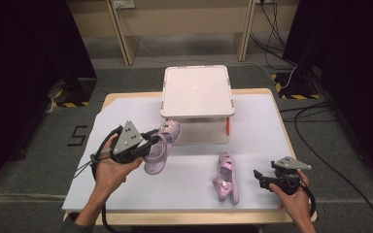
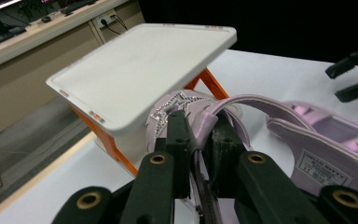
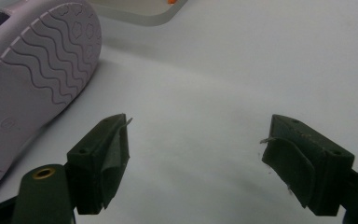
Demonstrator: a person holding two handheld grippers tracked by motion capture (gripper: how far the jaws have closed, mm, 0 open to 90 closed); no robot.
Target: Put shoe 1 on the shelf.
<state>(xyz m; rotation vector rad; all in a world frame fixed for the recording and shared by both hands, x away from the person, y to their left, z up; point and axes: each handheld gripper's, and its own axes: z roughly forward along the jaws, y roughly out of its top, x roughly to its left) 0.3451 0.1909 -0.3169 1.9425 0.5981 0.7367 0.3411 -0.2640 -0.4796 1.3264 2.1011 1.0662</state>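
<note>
Sandal [image 1: 161, 145] of pale pink hangs in the left gripper [image 1: 151, 141] in the high view, lifted off the white table cover [image 1: 126, 184] at about 9 o'clock from the middle of the table, its toe pointing up toward 1 o'clock and just reaching the front left corner of the white tray stand [image 1: 197, 91]. The person's left hand [image 1: 108, 167] grips that tool from below at 7 o'clock. A second sandal [image 1: 226, 177] lies on the cover at 5 o'clock from the stand, well apart from the first, and the right gripper [image 1: 262, 178] sits just beside it at 3 o'clock, held by the right hand [image 1: 294, 191], with its jaws standing apart and nothing between them. From the left gripper view, the two black jaws are pressed tight on a strap of the held sandal [image 2: 200, 116], whose sparkly star sits at 12 o'clock above them; the tray stand [image 2: 140, 70] on its orange legs fills the 11 o'clock side, and the other sandal [image 2: 326, 140] lies at 3 o'clock. From the right gripper view, the jaws stand wide apart over bare white cover [image 3: 223, 93], gripping nothing, while the wavy sole of the lying sandal [image 3: 32, 79] lies at 10 o'clock, close to the jaw at the left of that view but not touching it.
</note>
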